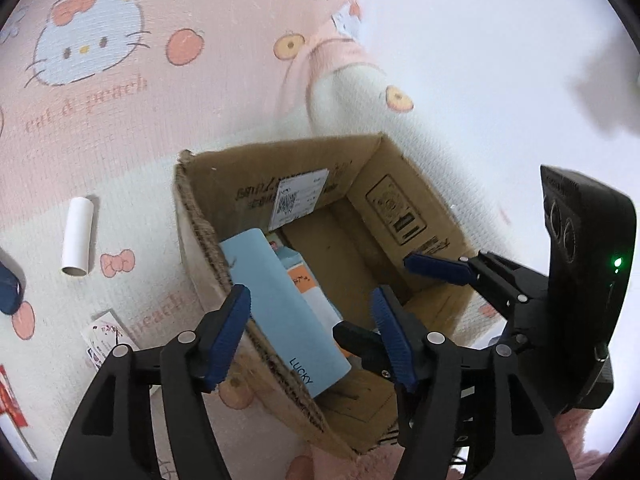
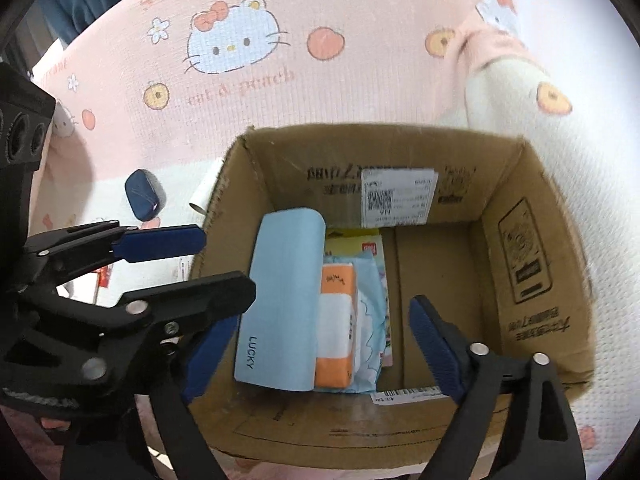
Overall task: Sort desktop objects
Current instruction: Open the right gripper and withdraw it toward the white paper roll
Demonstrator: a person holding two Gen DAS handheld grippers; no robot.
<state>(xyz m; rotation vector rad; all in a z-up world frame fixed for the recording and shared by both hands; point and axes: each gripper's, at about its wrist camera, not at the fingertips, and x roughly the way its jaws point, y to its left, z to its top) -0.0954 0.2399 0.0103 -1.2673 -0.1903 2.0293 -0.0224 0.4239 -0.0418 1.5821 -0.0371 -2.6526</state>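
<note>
An open cardboard box (image 1: 416, 208) (image 2: 532, 280) stands on a pink and white cartoon-cat cloth. Inside, a light blue case marked LUCKY (image 1: 276, 300) (image 2: 284, 300) leans against the left wall. Beside it lie an orange and white tissue pack (image 2: 338, 328), a pale blue wrapper (image 2: 372, 320) and a yellow packet (image 2: 352, 240). My left gripper (image 1: 310, 294) (image 2: 228, 260) hangs open over the box's left wall, its pads clear of the case. My right gripper (image 2: 324, 312) (image 1: 372, 296) hangs open over the box's near side with nothing gripped.
Outside the box on the left lie a white tube (image 1: 78, 236), a printed card (image 1: 106, 340), a red and white packet (image 1: 10, 404) and a navy pouch (image 2: 144, 194). The box's right half shows bare floor (image 2: 436, 280). The cloth (image 1: 120, 128) ends at the far right.
</note>
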